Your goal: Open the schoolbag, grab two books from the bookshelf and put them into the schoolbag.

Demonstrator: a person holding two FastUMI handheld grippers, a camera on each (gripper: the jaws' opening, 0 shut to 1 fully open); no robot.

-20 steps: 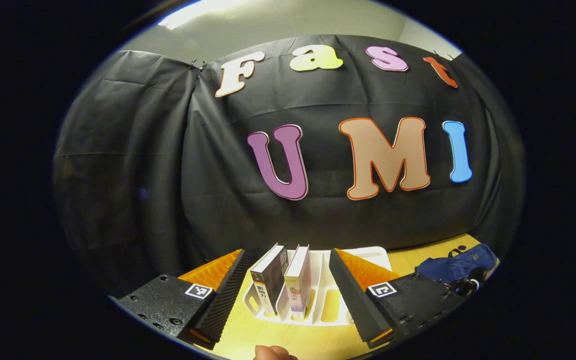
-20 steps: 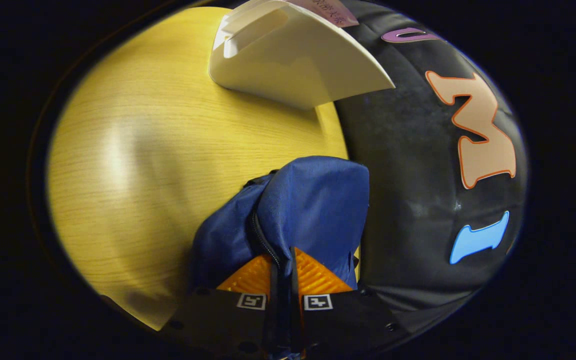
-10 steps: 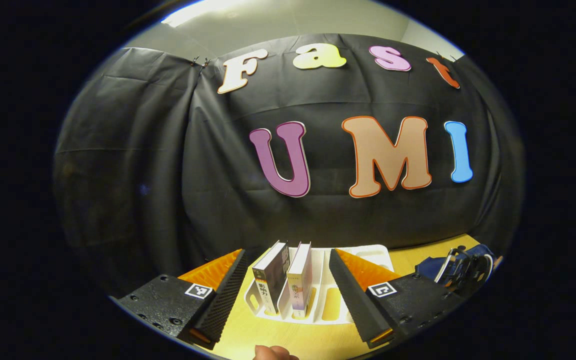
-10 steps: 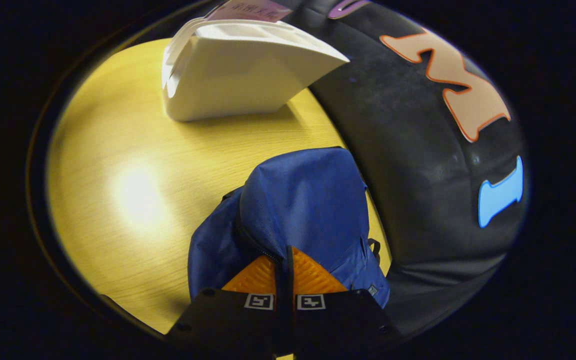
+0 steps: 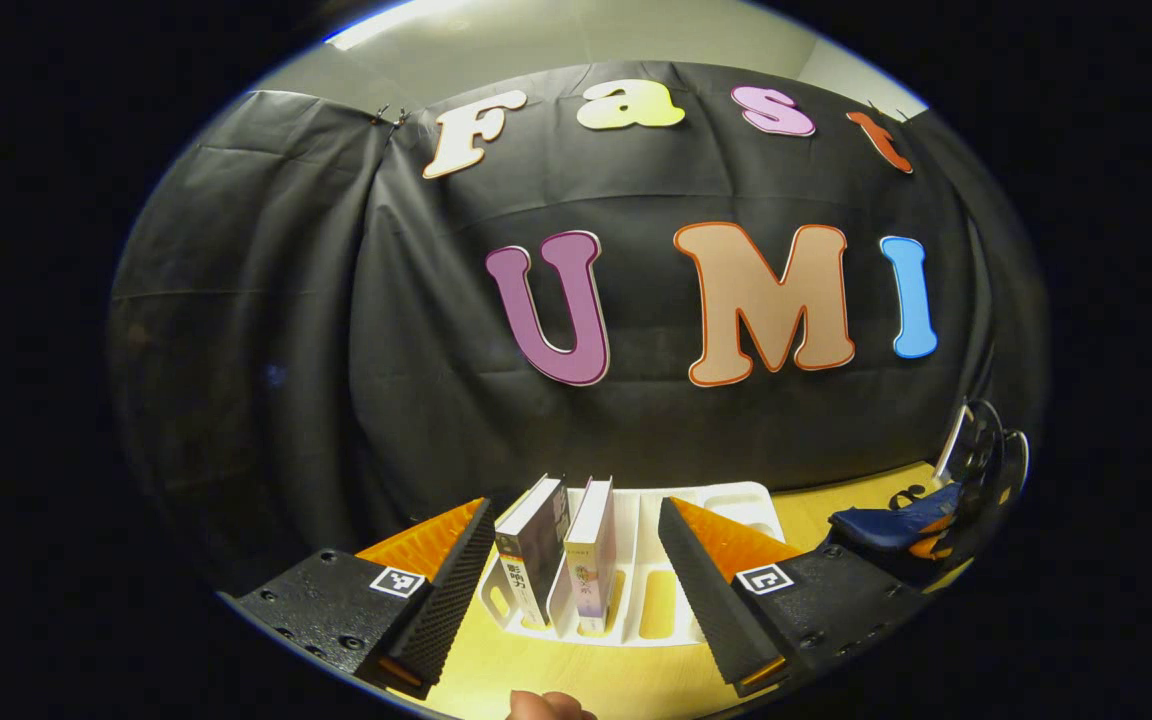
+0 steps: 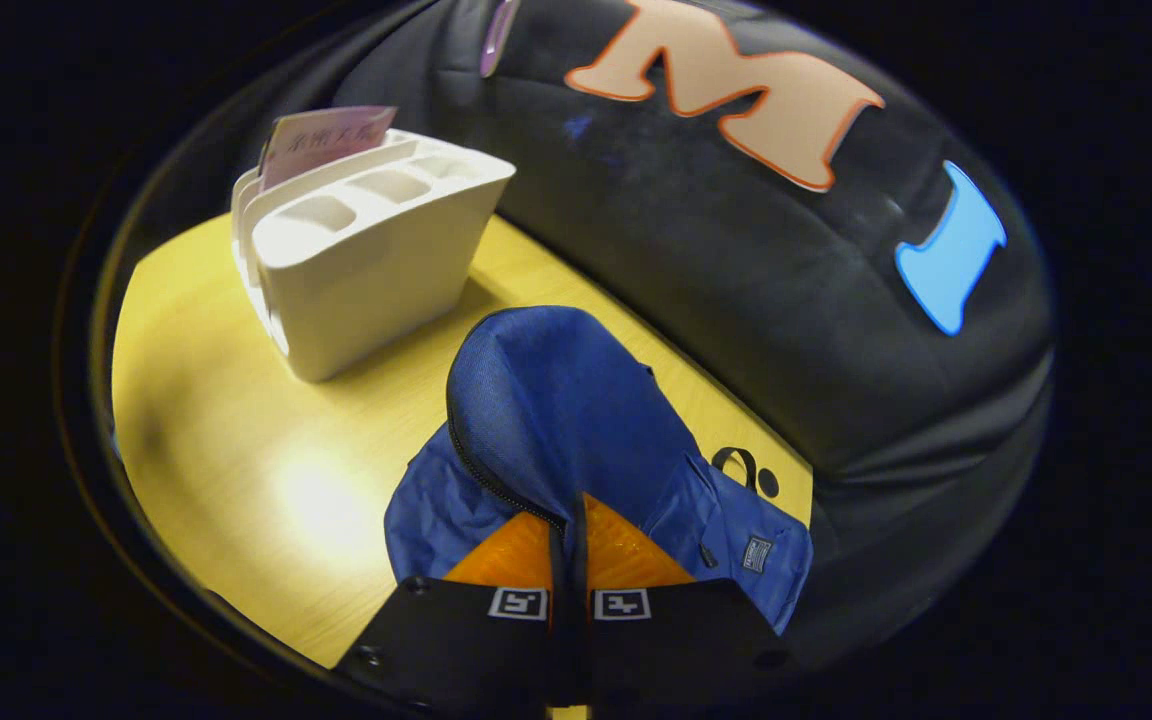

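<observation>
The left gripper point(image 5: 576, 560), its two black-and-orange fingers spread wide apart and holding nothing, hangs over the yellow wooden table point(image 5: 556, 680) facing the white plastic slotted bookshelf point(image 5: 716, 505), where a dark-covered book point(image 5: 531, 545) and a pale-covered book point(image 5: 591, 550) stand upright side by side in its left slots. The right gripper point(image 6: 568, 520) has its fingers pressed together on the zipper of the navy blue fabric schoolbag point(image 6: 556, 400), which lies on the table near the bookshelf's right end, against the black cloth wall.
</observation>
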